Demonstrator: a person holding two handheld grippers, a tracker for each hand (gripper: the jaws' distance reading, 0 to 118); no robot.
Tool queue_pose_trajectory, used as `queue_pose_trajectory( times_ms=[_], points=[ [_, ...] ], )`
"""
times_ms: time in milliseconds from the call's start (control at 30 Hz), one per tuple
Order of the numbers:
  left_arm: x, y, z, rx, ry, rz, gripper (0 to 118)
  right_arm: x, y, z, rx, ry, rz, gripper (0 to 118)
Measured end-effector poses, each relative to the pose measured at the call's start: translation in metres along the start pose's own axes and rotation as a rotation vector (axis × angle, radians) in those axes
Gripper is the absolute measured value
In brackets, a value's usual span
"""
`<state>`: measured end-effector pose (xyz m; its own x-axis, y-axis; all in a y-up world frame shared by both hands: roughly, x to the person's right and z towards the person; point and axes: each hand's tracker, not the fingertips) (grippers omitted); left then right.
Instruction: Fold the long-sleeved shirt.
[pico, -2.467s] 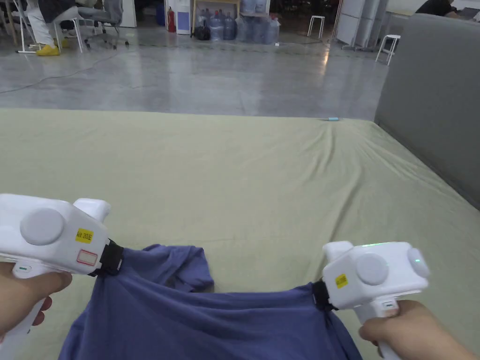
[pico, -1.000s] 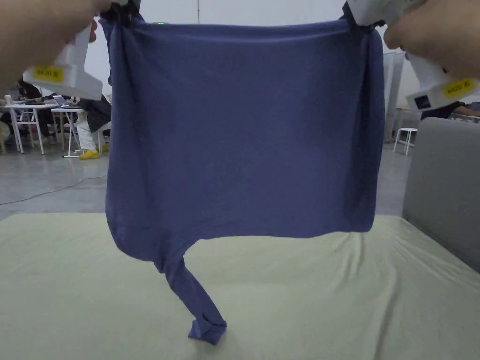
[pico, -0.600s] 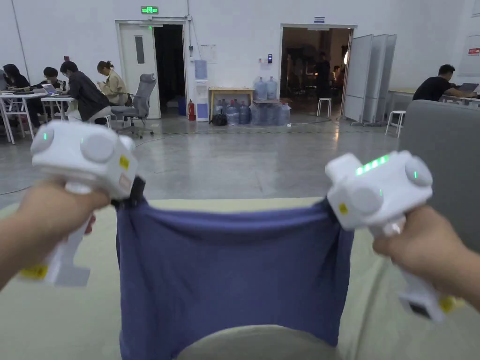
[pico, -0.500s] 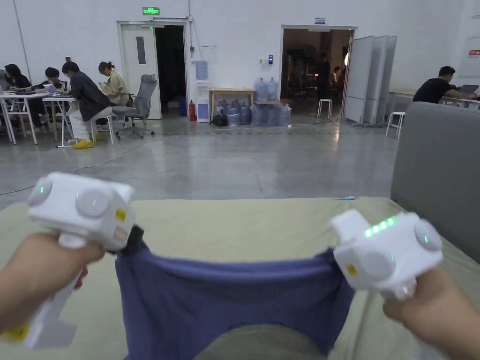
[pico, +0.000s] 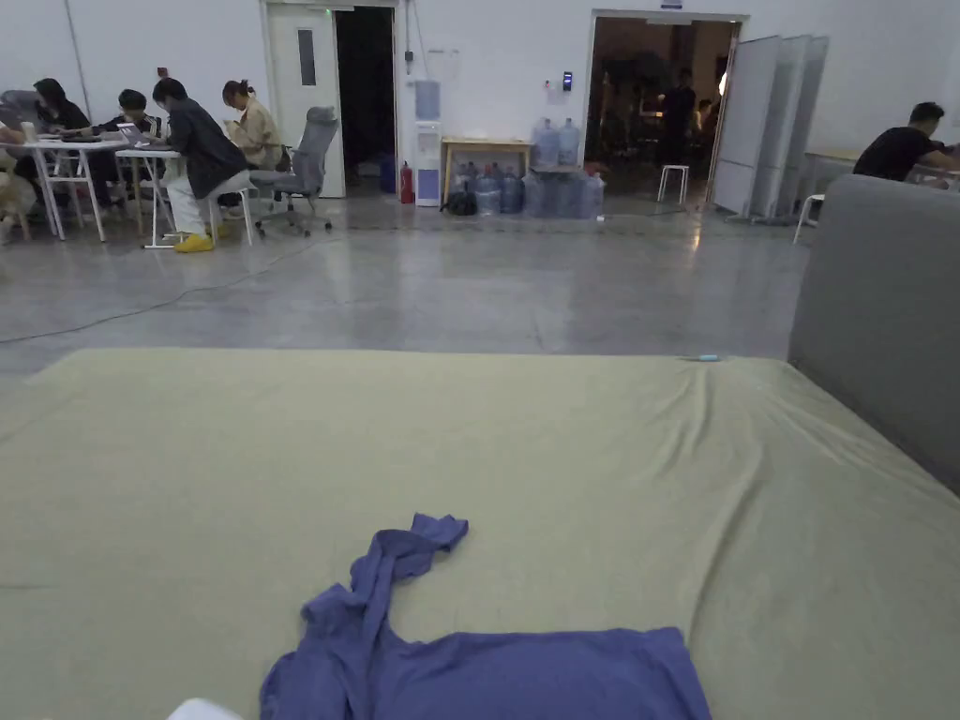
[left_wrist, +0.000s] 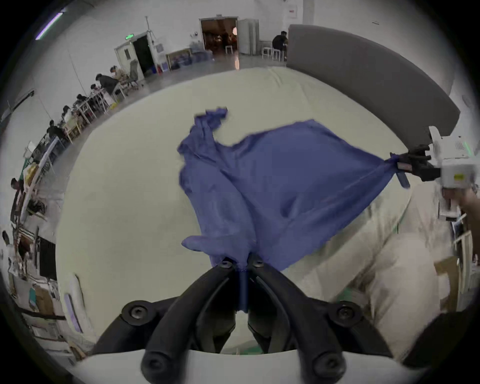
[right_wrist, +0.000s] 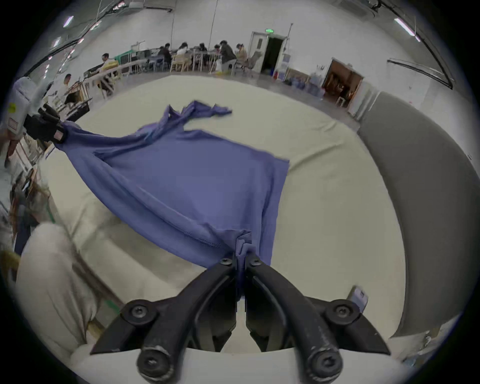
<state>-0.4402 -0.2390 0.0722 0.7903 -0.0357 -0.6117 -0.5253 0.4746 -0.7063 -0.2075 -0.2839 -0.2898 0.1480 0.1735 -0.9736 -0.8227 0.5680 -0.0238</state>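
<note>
A long-sleeved shirt (pico: 487, 675) lies at the near edge of a mattress (pico: 562, 450), one sleeve (pico: 403, 553) trailing toward its middle. The left gripper (left_wrist: 241, 265) and right gripper (right_wrist: 241, 259) each clamp a near corner. A padded panel (pico: 881, 319) stands along the mattress's right edge.

Open-plan workspace: desks (pico: 84, 150), water jugs (pico: 553, 187).
</note>
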Motion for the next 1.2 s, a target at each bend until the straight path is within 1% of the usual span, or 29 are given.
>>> queue_pose_trajectory(
  times_ms=[67, 133, 333, 400, 433, 500, 567, 600, 667, 700, 733, 767, 800, 833, 867, 900, 933, 1000, 1067, 1100, 1133, 1167, 1200],
  points=[
    [0.007, -0.024, -0.007, -0.026, 0.002, 0.017, 0, -0.006, -0.022, -0.006, -0.059, 0.029, -0.023, 0],
    [0.002, -0.048, -0.021, -0.061, -0.044, 0.084, 0, -0.011, -0.041, -0.016, -0.094, 0.052, -0.056, 0],
    [0.006, -0.097, -0.069, -0.159, -0.029, 0.103, 0, -0.033, -0.070, -0.050, -0.217, 0.074, -0.047, 0],
    [-0.001, -0.112, -0.093, -0.193, -0.037, 0.119, 0, -0.036, -0.075, -0.060, -0.245, 0.077, -0.059, 0],
    [0.000, -0.118, -0.100, -0.216, -0.041, 0.129, 0, -0.036, -0.074, -0.060, -0.234, 0.073, -0.068, 0],
    [0.000, -0.124, -0.102, -0.167, -0.040, 0.148, 0, -0.032, -0.074, -0.064, -0.239, 0.072, -0.080, 0],
    [0.005, -0.120, -0.094, -0.162, -0.033, 0.150, 0, -0.032, -0.077, -0.067, -0.243, 0.077, -0.085, 1],
    [0.006, -0.120, -0.095, -0.159, -0.029, 0.150, 0, -0.031, -0.079, -0.068, -0.240, 0.077, -0.095, 4],
    [0.010, -0.117, -0.088, -0.150, -0.025, 0.162, 0, -0.029, -0.079, -0.065, -0.209, 0.079, -0.143, 13],
    [0.007, -0.115, -0.087, -0.150, -0.028, 0.208, 12, -0.026, -0.079, -0.065, -0.203, 0.074, -0.150, 16],
    [0.002, -0.110, -0.080, -0.154, -0.038, 0.283, 32, -0.022, -0.076, -0.063, -0.223, 0.108, -0.204, 23],
    [-0.002, -0.106, -0.071, -0.145, -0.075, 0.335, 67, -0.017, -0.071, -0.058, -0.243, 0.141, -0.224, 38],
    [-0.012, -0.106, -0.067, -0.100, -0.052, 0.348, 109, -0.011, -0.064, -0.049, -0.259, 0.180, -0.244, 66],
    [-0.013, -0.102, -0.052, -0.032, -0.018, 0.317, 109, -0.005, -0.056, -0.035, -0.255, 0.176, -0.267, 66],
    [-0.013, -0.099, -0.036, 0.036, 0.005, 0.317, 114, -0.002, -0.050, -0.020, -0.206, 0.153, -0.271, 72],
    [-0.013, -0.093, -0.016, 0.134, -0.003, 0.323, 118, 0.002, -0.042, -0.004, -0.114, 0.138, -0.258, 83],
    [-0.012, -0.091, -0.002, 0.140, -0.017, 0.316, 115, 0.004, -0.036, 0.014, -0.036, 0.134, -0.240, 89],
    [-0.007, -0.088, 0.010, 0.135, -0.018, 0.305, 115, 0.004, -0.026, 0.038, 0.026, 0.120, -0.239, 89],
    [0.004, -0.088, 0.012, 0.102, -0.028, 0.272, 115, -0.005, -0.020, 0.051, 0.052, 0.111, -0.262, 89],
    [0.010, -0.090, 0.009, 0.062, -0.009, 0.252, 110, -0.010, -0.019, 0.053, 0.048, 0.112, -0.279, 89],
    [0.016, -0.091, 0.005, 0.032, 0.020, 0.241, 93, -0.016, -0.021, 0.051, 0.054, 0.124, -0.276, 84],
    [0.021, -0.091, 0.000, 0.021, 0.038, 0.231, 52, -0.028, -0.017, 0.053, 0.055, 0.123, -0.267, 67],
    [0.025, -0.094, -0.008, 0.009, 0.036, 0.212, 0, -0.037, -0.018, 0.048, 0.060, 0.108, -0.259, 14]
  ],
)
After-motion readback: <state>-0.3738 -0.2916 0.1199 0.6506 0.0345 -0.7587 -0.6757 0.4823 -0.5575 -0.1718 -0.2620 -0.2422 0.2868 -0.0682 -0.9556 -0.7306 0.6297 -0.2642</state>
